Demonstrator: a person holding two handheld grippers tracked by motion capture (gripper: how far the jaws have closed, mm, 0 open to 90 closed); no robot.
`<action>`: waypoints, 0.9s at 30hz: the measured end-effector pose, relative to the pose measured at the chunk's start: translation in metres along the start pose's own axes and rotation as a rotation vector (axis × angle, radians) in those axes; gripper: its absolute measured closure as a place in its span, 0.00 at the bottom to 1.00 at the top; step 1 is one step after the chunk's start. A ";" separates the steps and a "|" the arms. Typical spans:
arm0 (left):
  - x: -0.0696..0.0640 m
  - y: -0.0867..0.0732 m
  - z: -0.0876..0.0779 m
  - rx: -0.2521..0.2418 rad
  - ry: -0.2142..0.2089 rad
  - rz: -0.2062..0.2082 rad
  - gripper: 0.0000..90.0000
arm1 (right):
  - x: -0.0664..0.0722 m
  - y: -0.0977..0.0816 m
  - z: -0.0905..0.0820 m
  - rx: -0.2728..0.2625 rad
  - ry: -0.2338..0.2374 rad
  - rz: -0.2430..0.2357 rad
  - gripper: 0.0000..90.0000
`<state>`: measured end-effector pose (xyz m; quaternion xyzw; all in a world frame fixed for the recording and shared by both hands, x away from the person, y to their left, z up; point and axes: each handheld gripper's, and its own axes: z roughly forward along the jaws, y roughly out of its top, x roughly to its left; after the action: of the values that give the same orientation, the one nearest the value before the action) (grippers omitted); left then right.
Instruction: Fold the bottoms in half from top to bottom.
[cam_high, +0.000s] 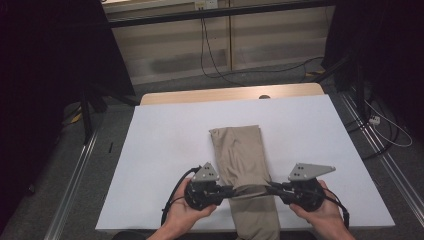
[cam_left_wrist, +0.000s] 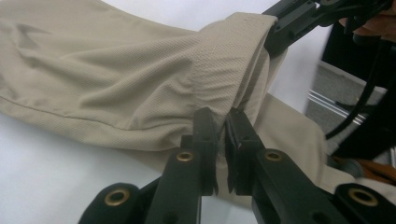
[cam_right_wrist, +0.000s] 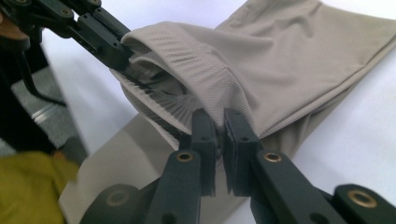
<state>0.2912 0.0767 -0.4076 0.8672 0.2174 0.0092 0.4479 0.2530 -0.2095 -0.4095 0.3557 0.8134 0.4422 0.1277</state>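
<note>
A beige garment (cam_high: 242, 155) lies lengthwise on the white table (cam_high: 165, 150), its near end hanging over the front edge. My left gripper (cam_high: 231, 190) is shut on the garment's left edge near the front, and my right gripper (cam_high: 269, 187) is shut on the right edge opposite it. In the left gripper view the cloth (cam_left_wrist: 140, 84) bunches up between the closed left gripper (cam_left_wrist: 222, 116), with the other gripper pinching the far side. In the right gripper view the ribbed fabric (cam_right_wrist: 196, 70) is pinched in the right gripper (cam_right_wrist: 219, 119). The gripped band is lifted off the table.
The white table top ends in a wooden strip (cam_high: 230, 94) at the back. Metal rails (cam_high: 75, 175) run along the floor on both sides, and cables (cam_high: 210, 55) lie on the floor behind the table. Dark stands flank the table.
</note>
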 end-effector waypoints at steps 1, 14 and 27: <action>-0.004 -0.003 0.001 0.006 -0.011 -0.002 0.93 | 0.004 -0.004 -0.003 0.003 0.003 0.001 0.93; 0.008 -0.014 0.003 0.023 0.027 -0.028 0.37 | 0.007 -0.019 -0.002 0.005 0.020 0.043 0.48; 0.107 0.022 0.024 -0.017 0.268 -0.086 0.20 | -0.087 0.030 0.053 -0.027 -0.105 0.079 0.38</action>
<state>0.4012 0.0888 -0.4238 0.8443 0.3122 0.1077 0.4219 0.3572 -0.2256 -0.4251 0.4084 0.7850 0.4384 0.1576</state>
